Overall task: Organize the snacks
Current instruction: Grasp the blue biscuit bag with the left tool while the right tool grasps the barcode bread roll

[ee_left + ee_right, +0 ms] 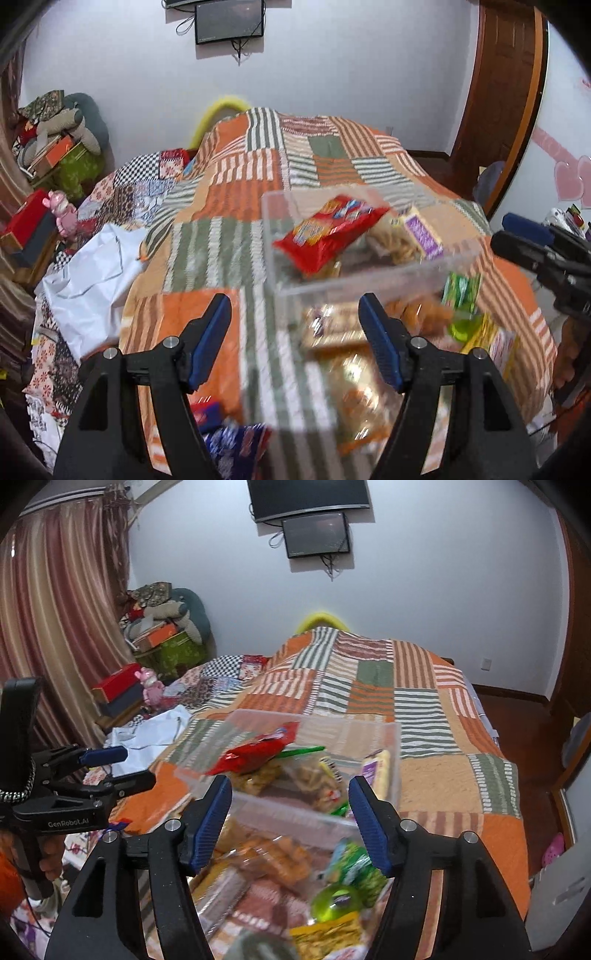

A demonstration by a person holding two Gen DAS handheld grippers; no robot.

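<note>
Loose snacks [295, 878] lie under the right gripper [290, 823], half open and empty; the clear box [391, 746] sits just beyond. Left gripper [295, 339], also empty, hovers farther aside.

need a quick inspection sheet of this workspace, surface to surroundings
surface: bed with a patchwork blanket in orange, green and white.
job's things: clear plastic box on the blanket, holding a red snack packet and other snacks; more packets lie loose in front of it, among them a green packet.
clutter: white bag on the bed's left side; boxes and a stuffed toy piled in the corner.
grippers: left gripper open, nothing between its fingers; right gripper open, empty, above the loose snacks.
cables: cords hang below the wall screens.
surroundings: white wall, striped curtain, wooden door.
</note>
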